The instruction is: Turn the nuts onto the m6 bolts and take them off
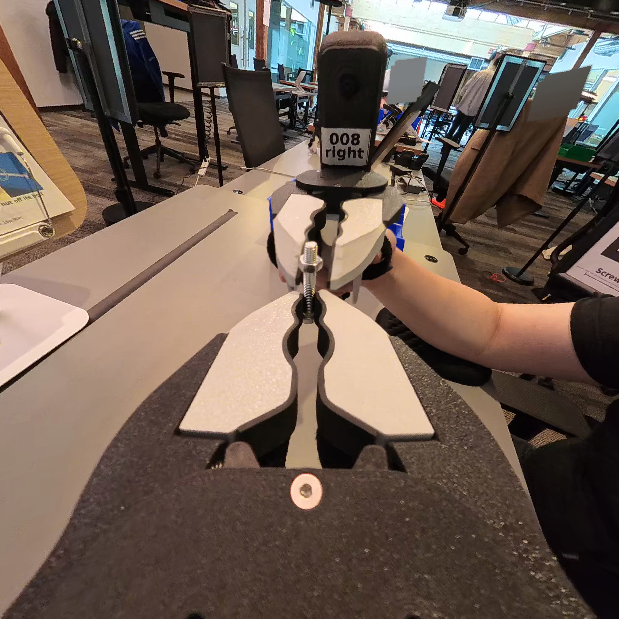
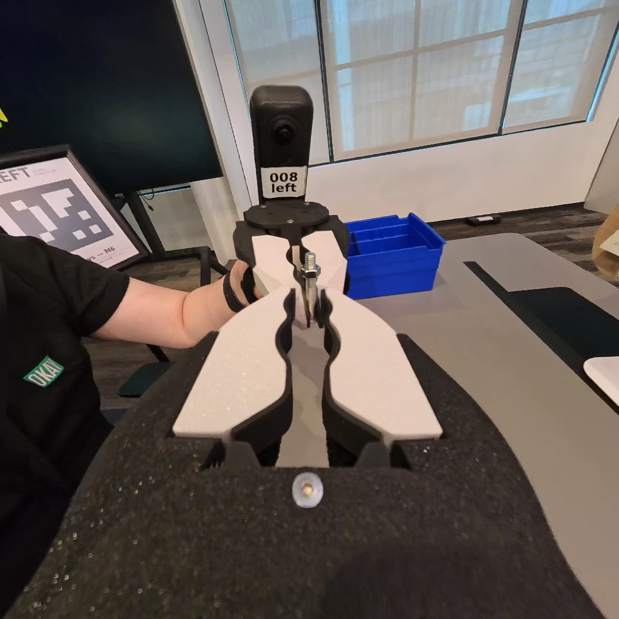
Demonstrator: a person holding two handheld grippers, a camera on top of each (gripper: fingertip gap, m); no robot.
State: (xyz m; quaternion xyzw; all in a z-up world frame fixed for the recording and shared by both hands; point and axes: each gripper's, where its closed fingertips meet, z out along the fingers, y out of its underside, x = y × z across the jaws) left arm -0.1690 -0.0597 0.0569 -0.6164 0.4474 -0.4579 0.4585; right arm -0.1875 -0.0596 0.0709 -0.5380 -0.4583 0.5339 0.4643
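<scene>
Now, best keep the bolt [image 1: 308, 284] upright and steady in the left gripper [image 1: 308, 310], jaws pinched on its lower end, frame centre, while the right gripper [image 1: 323, 264] at 12 o'clock twists the nut [image 1: 310, 264] squarely, its jaws narrowly apart around it, grip unclear.

A blue bin [image 2: 395, 264] sat on the grey worktop [image 2: 469, 335], with a white tray [image 1: 30, 328] near one edge. Black office chairs [image 1: 157, 117] stood on the carpet, and a tan coat [image 1: 509, 160] hung over a stand.
</scene>
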